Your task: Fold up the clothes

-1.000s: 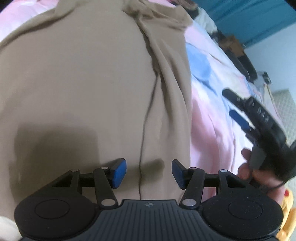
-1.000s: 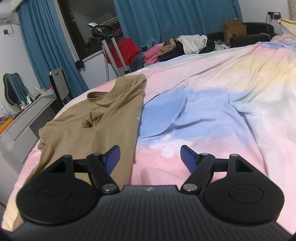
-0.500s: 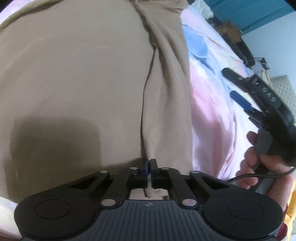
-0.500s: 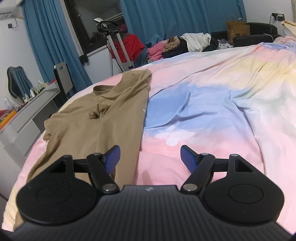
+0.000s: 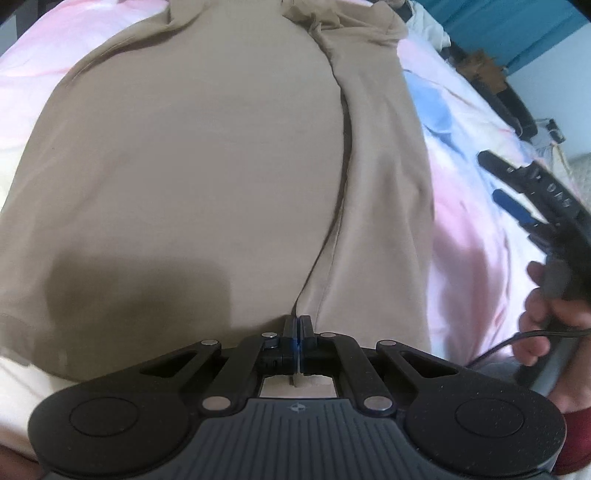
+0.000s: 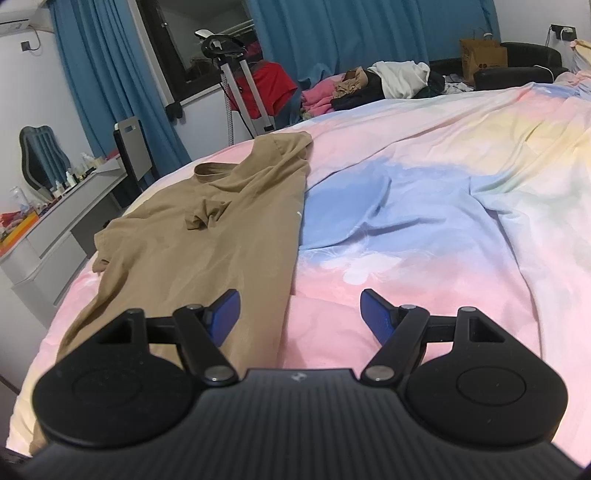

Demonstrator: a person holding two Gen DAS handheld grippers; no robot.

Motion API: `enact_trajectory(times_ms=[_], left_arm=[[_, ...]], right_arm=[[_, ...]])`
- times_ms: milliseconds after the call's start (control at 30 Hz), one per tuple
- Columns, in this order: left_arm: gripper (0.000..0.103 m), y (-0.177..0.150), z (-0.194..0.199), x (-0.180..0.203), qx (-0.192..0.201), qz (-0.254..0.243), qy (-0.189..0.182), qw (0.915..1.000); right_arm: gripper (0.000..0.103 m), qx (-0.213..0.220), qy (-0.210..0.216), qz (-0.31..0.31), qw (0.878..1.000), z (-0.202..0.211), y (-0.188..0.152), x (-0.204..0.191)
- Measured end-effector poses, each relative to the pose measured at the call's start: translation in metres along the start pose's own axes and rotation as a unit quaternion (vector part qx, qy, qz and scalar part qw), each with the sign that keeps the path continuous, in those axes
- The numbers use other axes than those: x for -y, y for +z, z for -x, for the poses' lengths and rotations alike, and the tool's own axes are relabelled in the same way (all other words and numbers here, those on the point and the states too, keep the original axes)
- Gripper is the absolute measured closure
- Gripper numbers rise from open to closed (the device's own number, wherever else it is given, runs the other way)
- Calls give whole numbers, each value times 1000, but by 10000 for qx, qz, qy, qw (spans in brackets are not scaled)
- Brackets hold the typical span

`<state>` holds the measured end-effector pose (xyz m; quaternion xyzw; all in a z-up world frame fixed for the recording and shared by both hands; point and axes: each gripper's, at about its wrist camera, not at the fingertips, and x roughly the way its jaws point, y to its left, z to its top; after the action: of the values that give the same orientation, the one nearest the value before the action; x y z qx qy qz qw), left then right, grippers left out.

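A tan shirt [image 5: 207,177] lies spread on the bed, its right side folded lengthwise over the body along a dark crease. My left gripper [image 5: 297,325] is shut on the shirt's near hem at the foot of that crease; a sliver of cloth shows between the blue pads. In the right wrist view the same tan shirt [image 6: 207,236] stretches away to the left, collar at the far end. My right gripper [image 6: 299,314] hovers open over the shirt's right edge and the pink sheet, nothing between its fingers. The right gripper [image 5: 532,206] also appears at the right of the left view, held by a hand [image 5: 546,325].
The bed carries a pastel pink, blue and yellow sheet [image 6: 424,221]. Beyond it are a pile of clothes [image 6: 369,88], a clothes steamer stand [image 6: 236,81], blue curtains [image 6: 332,33], and a grey desk [image 6: 55,221] with small bottles to the left.
My left gripper went from open to shut on the shirt's near hem, then drew back a little. The right gripper stayed open and drifted slightly nearer the shirt's edge.
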<state>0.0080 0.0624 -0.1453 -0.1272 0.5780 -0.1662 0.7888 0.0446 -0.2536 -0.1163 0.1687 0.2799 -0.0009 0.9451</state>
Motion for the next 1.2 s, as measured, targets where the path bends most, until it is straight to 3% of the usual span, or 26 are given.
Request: enact_trajectory(times_ms=[133, 200, 333, 367, 400, 533, 600, 733, 833, 967, 1100, 1200], left_arm=[[101, -1, 5, 8, 163, -230, 135, 9995], [92, -3, 12, 13, 333, -394, 236, 9984], [83, -2, 31, 26, 797, -666, 262, 9942], [75, -1, 38, 30, 998, -772, 297, 9916], [66, -1, 45, 36, 1236, -877, 332, 9879], [49, 5, 74, 62, 2138, -1232, 460, 9680], [29, 8, 84, 79, 2485, -1441, 555, 9563], [2, 12, 100, 111, 3079, -1844, 768, 9302], [0, 19, 107, 133, 3329, -1938, 687, 9203], [0, 31, 116, 146, 3524, -1859, 576, 9154], [0, 35, 113, 137, 3565, -1609, 572, 9186], [0, 42, 106, 126, 3477, -1581, 787, 9208]], right_arm=[[29, 68, 28, 54, 10000, 4, 1, -3], [29, 144, 86, 75, 9998, 8, 1, -6], [29, 296, 204, 118, 9993, 16, 3, -11], [29, 334, 233, 129, 9991, 18, 3, -12], [29, 381, 268, 144, 9988, 21, 3, -14], [29, 708, 452, 303, 9960, 38, 4, -24], [29, 873, 513, 400, 9941, 47, 4, -28], [29, 1159, 574, 521, 9902, 58, 6, -32], [29, 1318, 560, 569, 9881, 63, 8, -33], [29, 1431, 529, 596, 9865, 67, 7, -32], [29, 1411, 488, 587, 9870, 64, 6, -30], [29, 1350, 456, 616, 9879, 60, 3, -32]])
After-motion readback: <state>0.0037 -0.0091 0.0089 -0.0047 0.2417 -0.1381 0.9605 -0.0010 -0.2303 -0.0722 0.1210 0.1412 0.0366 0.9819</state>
